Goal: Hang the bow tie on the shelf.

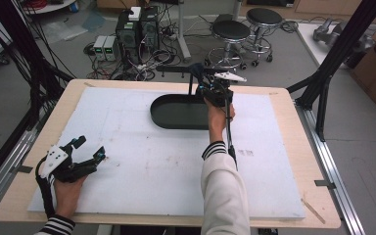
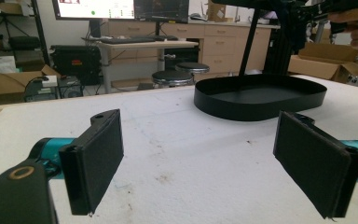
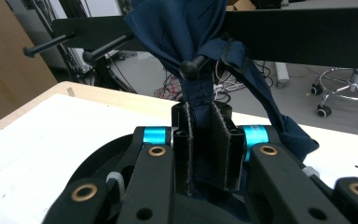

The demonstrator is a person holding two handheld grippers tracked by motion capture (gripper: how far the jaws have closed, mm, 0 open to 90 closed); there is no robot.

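Note:
A navy blue cloth (image 3: 186,42) hangs over a knobbed peg (image 3: 188,70) of a black horizontal rack bar (image 3: 307,37). My right gripper (image 3: 205,140) is shut on the cloth's lower part, just under the peg. In the high view this gripper (image 1: 216,90) is held up at the rack (image 1: 176,70), above the far edge of a black oval tray (image 1: 176,113). The tray (image 2: 261,98) holds nothing. My left gripper (image 1: 89,149) rests low at the table's near left. In its own view the left gripper (image 2: 205,163) stands open with bare pads (image 2: 98,158).
A white foam board (image 1: 142,161) covers the wooden table (image 1: 293,147). Two more bare pegs (image 3: 51,44) stick out of the bar's left end. Black frame struts (image 1: 333,63) rise at the right. Stools (image 1: 230,32) and computers (image 1: 137,29) stand on the floor beyond.

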